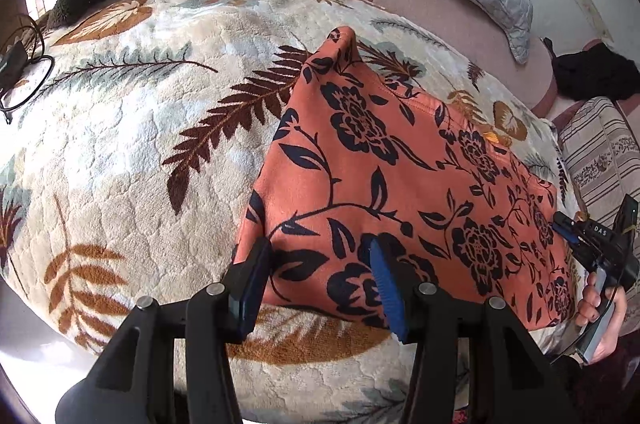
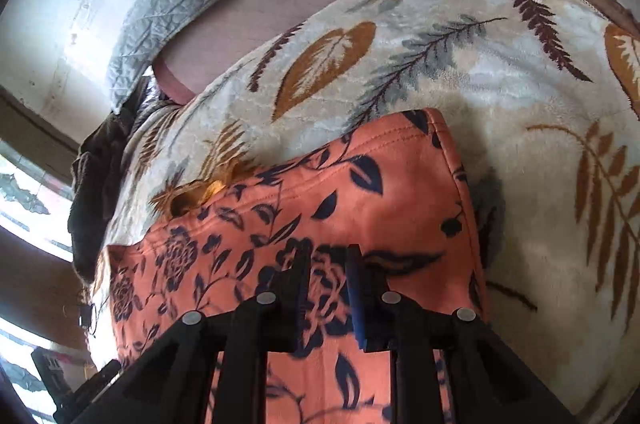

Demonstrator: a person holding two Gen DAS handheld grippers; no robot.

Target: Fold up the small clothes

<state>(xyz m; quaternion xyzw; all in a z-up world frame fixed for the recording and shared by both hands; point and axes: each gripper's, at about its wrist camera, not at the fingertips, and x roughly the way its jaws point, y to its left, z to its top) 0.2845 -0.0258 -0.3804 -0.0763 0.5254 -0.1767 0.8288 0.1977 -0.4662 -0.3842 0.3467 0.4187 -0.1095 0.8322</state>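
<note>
The orange garment with dark navy flower print (image 1: pixel 392 176) lies flat on the cream leaf-patterned fleece blanket (image 1: pixel 132 128) covering the bed, apparently folded once already. The left gripper (image 1: pixel 320 264) hovers spread over its near corner; the right gripper (image 2: pixel 328 264) is parted too, though whether it touches cloth is unclear. Next: pinch both near corners.

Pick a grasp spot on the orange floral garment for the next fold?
Take the orange floral garment at its near left corner, from the near edge where the left gripper hovers open. It lies flat on the leaf-print blanket; only edges give the fingers something to pinch.
</note>
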